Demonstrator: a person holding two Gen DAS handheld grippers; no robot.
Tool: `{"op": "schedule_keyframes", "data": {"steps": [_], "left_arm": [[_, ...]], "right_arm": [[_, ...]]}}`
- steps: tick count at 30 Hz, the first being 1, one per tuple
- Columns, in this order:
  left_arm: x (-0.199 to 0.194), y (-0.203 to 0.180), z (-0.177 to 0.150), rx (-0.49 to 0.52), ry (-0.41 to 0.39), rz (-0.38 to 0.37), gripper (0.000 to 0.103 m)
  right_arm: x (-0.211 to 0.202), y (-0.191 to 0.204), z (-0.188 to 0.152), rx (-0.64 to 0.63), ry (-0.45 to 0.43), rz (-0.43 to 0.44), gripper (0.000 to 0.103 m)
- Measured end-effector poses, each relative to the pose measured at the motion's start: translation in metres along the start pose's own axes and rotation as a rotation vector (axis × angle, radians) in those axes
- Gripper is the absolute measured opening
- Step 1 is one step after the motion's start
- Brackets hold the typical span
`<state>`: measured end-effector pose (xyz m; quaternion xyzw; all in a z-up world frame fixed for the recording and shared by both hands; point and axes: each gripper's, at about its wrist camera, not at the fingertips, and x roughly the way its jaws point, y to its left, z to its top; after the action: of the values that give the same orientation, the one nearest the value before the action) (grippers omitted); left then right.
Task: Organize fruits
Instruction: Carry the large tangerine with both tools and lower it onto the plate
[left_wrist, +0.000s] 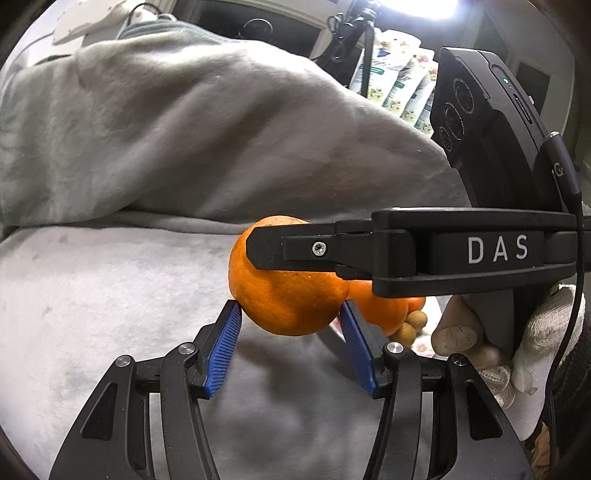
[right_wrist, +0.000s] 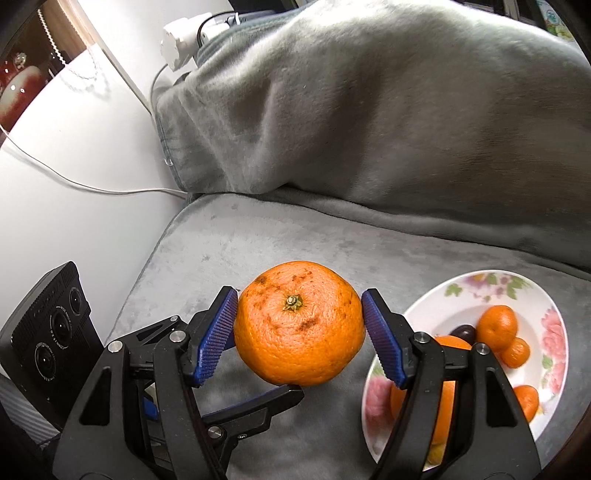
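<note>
Both grippers are gripping one large orange (right_wrist: 300, 324) together, off the soft grey plush blanket (right_wrist: 258, 236). The right gripper (right_wrist: 299, 325) is pressing its ribbed blue pads (right_wrist: 218, 332) on the two sides of it, and the left gripper (left_wrist: 290, 325) is clamping it lower down. The peel is dimpled and round, with brown specks near the green stem. On the right, a glossy flowered plate (right_wrist: 554, 325) is holding small mandarins (right_wrist: 496, 326).
</note>
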<state>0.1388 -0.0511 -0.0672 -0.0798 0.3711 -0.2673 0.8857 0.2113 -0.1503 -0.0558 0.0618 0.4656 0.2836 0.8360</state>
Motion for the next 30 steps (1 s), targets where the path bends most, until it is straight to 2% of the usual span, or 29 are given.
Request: {"op": "schedule_keyframes", "data": {"steps": [15, 30], "left_arm": [[0.001, -0.029, 0.007, 0.051, -0.012, -0.03, 0.055], [0.026, -0.076, 0.017, 0.111, 0.001, -0.064, 0.055]], "right_arm": [[-0.039, -0.015, -0.009, 0.002, -0.052, -0.033, 0.072], [-0.083, -0.055, -0.024, 0.045, -0.105, -0.058, 0.072]]}}
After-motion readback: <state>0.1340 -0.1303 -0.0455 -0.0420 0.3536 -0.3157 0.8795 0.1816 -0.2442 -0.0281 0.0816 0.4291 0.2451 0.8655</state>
